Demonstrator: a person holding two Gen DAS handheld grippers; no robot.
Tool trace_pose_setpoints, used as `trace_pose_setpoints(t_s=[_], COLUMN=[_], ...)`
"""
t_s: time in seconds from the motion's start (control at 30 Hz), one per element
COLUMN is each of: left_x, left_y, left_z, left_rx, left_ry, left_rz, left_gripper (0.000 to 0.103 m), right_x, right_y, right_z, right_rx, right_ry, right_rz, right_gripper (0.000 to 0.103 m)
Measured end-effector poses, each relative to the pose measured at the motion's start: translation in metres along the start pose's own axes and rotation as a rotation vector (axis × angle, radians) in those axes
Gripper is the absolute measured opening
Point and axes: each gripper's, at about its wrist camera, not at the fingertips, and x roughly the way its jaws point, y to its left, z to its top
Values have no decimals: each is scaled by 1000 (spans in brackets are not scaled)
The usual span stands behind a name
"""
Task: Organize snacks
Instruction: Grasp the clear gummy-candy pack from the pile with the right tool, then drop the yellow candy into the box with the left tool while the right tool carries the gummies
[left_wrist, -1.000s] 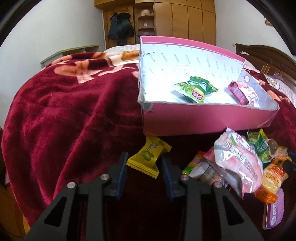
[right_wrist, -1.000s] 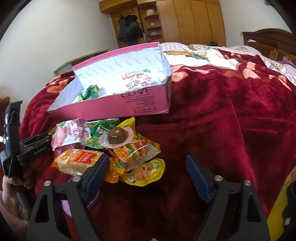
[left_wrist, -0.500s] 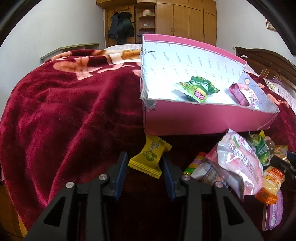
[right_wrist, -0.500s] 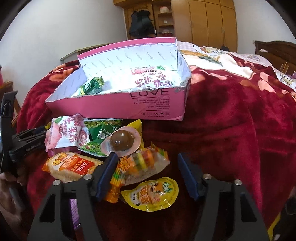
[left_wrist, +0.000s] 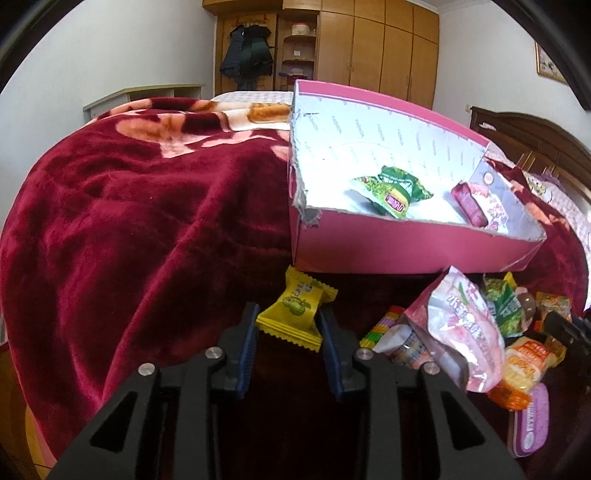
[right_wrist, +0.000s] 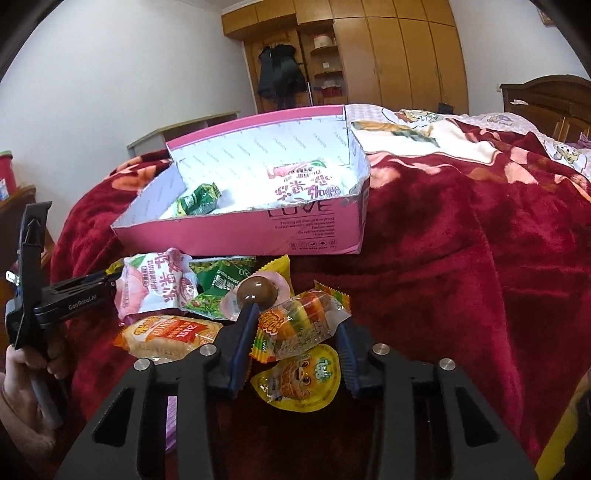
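The left gripper (left_wrist: 289, 323) is pinching a yellow candy (left_wrist: 295, 309) in its jaws just before the pink box (left_wrist: 406, 251) on the bed; the right gripper (right_wrist: 297, 330) is clamping a striped candy pack (right_wrist: 301, 325) atop the snack pile.

Both wrist cams low, close, share pink box (left_wrist: 406, 254).

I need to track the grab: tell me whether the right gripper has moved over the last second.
Yes. The right gripper advanced toward the pink box and narrowed its jaws around the clear rainbow candy packet.
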Motion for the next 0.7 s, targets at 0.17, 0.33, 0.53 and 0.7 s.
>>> trace_pose_setpoints(t_s=[0.17,0.33,0.53,0.7], left_x=[-12,-28,-46,-56], left_y=[2,-1,-6,-10], left_z=[0,2,7,12], left_rx=[-18,-16,-12,-10], left_ry=[-10,-35,-68,-84], left_rz=[-25,-35,-53,-58], left_gripper=[32,32,32,32], right_x=[-9,-19,-31,-39], right_y=[3,4,7,10], right_z=[0,-1,2,4], right_rx=[4,7,10,6], right_ry=[-18,-34,-63,-81], right_rz=[9,17,28,35], right_gripper=[41,41,41,41])
